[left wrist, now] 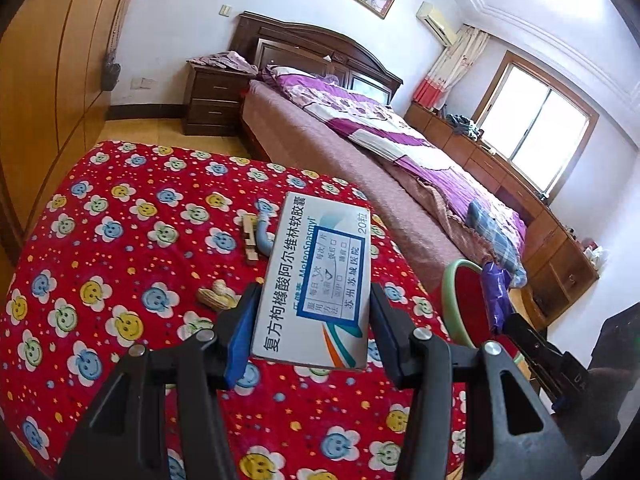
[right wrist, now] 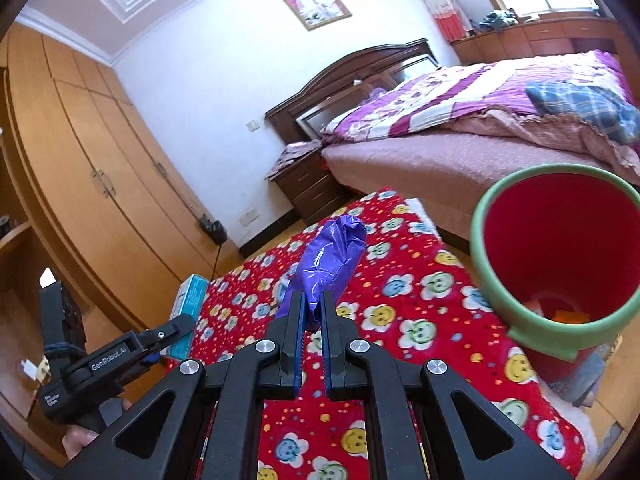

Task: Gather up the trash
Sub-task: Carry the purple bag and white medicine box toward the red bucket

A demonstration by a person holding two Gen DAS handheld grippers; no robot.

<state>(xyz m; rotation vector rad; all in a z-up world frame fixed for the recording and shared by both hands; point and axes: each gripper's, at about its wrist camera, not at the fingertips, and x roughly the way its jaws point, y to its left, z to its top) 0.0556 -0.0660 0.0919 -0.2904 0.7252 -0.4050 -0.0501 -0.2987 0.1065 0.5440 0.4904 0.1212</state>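
My left gripper [left wrist: 314,308] is shut on a white medicine box [left wrist: 320,272] with blue Chinese print, held above the red flowered cloth [left wrist: 120,240]. My right gripper [right wrist: 312,308] is shut on a crumpled purple plastic bag [right wrist: 332,256], held above the same cloth [right wrist: 420,304]. The red bin with a green rim [right wrist: 552,248] stands to the right of the bag; some orange scraps lie at its bottom. The bin [left wrist: 460,300], the purple bag [left wrist: 496,292] and the right gripper also show at the right of the left wrist view.
Peanut shells [left wrist: 218,294], a small wooden piece [left wrist: 250,240] and a grey curved piece [left wrist: 262,236] lie on the cloth. A bed [left wrist: 360,128] with a purple quilt is behind, a dark nightstand [left wrist: 212,100] beside it, wooden wardrobes [right wrist: 80,160] to the left.
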